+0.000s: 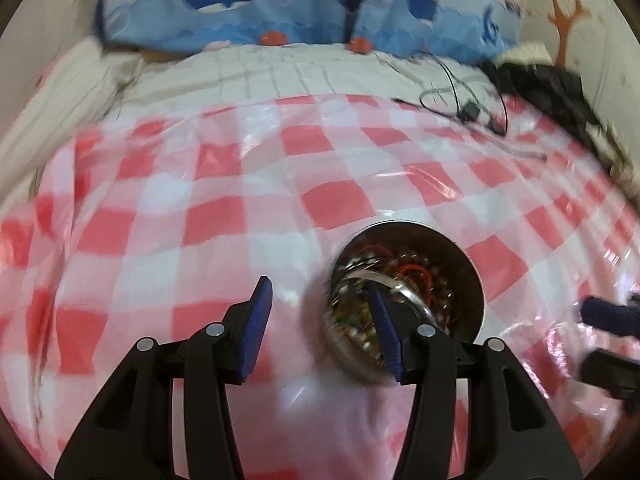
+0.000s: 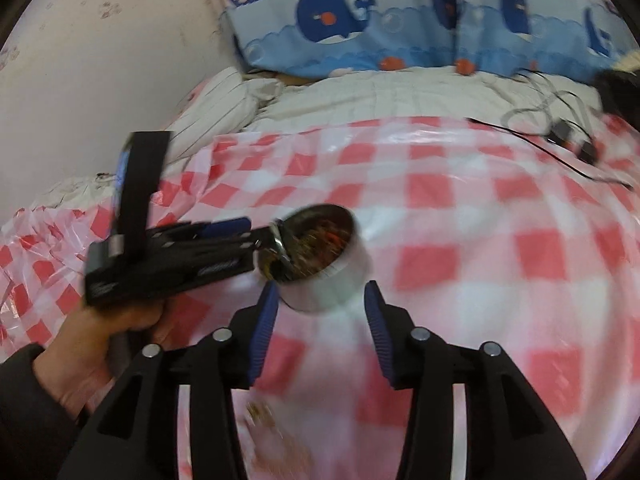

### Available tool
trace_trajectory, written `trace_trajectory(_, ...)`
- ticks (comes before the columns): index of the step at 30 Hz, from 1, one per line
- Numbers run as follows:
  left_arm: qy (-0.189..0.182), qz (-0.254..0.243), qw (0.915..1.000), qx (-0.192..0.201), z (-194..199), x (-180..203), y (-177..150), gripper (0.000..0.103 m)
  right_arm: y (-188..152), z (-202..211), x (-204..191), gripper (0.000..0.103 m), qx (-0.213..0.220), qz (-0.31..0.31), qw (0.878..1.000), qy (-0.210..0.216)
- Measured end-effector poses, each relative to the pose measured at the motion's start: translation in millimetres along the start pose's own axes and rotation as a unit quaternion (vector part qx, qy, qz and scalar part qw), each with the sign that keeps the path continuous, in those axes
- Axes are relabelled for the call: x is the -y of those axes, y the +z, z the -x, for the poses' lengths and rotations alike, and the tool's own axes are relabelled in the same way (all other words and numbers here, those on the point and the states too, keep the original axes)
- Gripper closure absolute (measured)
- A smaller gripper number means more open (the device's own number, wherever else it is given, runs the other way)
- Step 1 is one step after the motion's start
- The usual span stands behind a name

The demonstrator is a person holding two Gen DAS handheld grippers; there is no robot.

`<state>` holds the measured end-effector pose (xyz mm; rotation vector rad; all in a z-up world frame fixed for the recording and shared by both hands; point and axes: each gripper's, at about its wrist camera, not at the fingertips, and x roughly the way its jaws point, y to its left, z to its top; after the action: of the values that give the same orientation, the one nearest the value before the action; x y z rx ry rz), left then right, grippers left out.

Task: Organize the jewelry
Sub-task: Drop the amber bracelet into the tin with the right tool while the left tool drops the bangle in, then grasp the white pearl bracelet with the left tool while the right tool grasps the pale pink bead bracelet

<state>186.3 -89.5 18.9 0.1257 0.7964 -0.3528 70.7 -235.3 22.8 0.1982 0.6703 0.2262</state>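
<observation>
1. While my left claw gapes, holding nothing, its right finger dips inside the jewelry bowl (steel, brimful).
2. My right claw gapes empty just beside that bowl on the checked cloth.

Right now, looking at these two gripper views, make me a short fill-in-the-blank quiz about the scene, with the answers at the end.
1. The jewelry sits jumbled in a round ____ bowl.
2. The bowl rests on a plastic sheet checked in white and ____.
3. In the right wrist view, the left gripper reaches the bowl at its ____ side.
4. The curtain behind the bed is printed with blue ____.

Answers: metal; red; left; whales
</observation>
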Motion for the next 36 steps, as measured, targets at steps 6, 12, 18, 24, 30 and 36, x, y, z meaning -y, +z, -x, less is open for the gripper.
trace_trajectory(6,0.045,-0.077,0.9958,-0.016,-18.4,45.8,17.0,0.054,-2.0,19.5,41.1,0.055,0.012,-0.071,0.997,-0.005)
trace_trajectory(12,0.045,-0.072,0.9952,-0.048,-15.6,35.0,17.6,0.051,-2.1,17.1,51.8,0.047,0.000,-0.075,0.997,-0.014)
trace_trajectory(18,0.009,-0.040,0.9985,-0.036,48.1,11.2,-17.7,0.048,-12.2,8.2,34.9,0.047,-0.062,-0.034,0.997,0.017)
trace_trajectory(24,-0.068,-0.071,0.9943,-0.040,111.8,30.6,-102.6,0.046,-55.2,13.7,-13.1,0.054,-0.105,0.063,0.992,0.034)
trace_trajectory(30,-0.056,-0.117,0.9903,-0.050,106.7,59.5,-133.7,0.046,-80.8,-9.4,-35.3,0.064,-0.127,0.125,0.984,-0.029)
trace_trajectory(36,-0.049,-0.135,0.9873,-0.067,97.1,63.9,-141.8,0.046,-75.7,-15.4,-18.8,0.068,-0.113,0.132,0.979,-0.105)
